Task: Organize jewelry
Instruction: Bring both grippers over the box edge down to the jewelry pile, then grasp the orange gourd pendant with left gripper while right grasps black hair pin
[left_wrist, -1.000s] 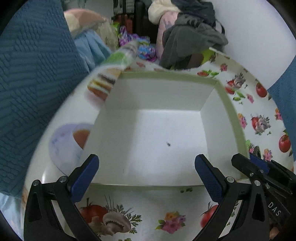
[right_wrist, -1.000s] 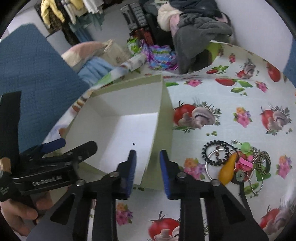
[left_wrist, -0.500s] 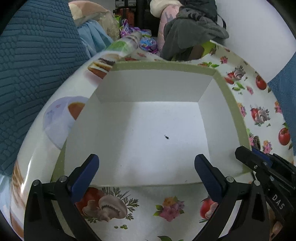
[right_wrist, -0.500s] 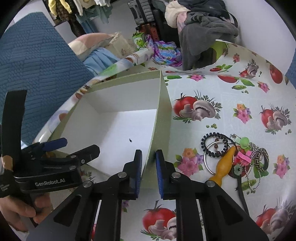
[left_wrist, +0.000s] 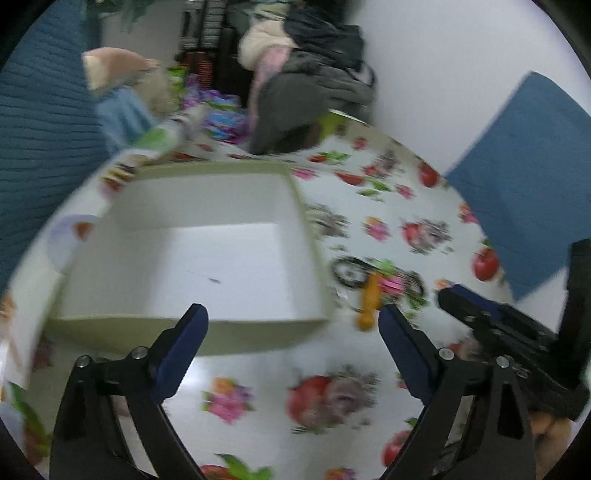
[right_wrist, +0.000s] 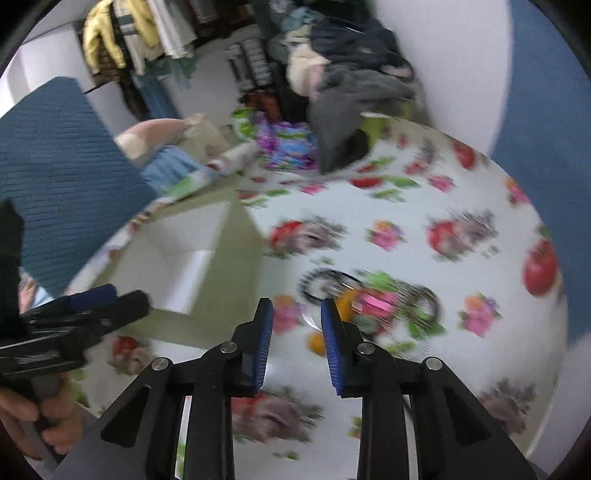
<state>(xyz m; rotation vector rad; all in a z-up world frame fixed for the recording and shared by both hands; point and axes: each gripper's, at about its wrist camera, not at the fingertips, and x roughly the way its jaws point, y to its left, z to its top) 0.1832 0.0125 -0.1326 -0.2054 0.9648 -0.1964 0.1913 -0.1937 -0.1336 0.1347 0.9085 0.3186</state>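
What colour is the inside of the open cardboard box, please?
White inside the open cardboard box, clearest in the left wrist view.

A lived-in room of a home, likely a bedroom: garments hang on a rack (right_wrist: 140, 40) at the back, a heap of clothes (right_wrist: 343, 85) is piled against the white wall, and the surface wears a tablecloth (right_wrist: 424, 206) printed with tomatoes, mushrooms and flowers.

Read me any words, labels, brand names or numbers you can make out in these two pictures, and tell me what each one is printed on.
None can be read.
Black body of the right gripper, seen from the left wrist: any marking is blurred beyond reading.
Black body of the left gripper, seen from the right wrist: likewise blurred.
Flowered tablecloth: pictures only, no text.
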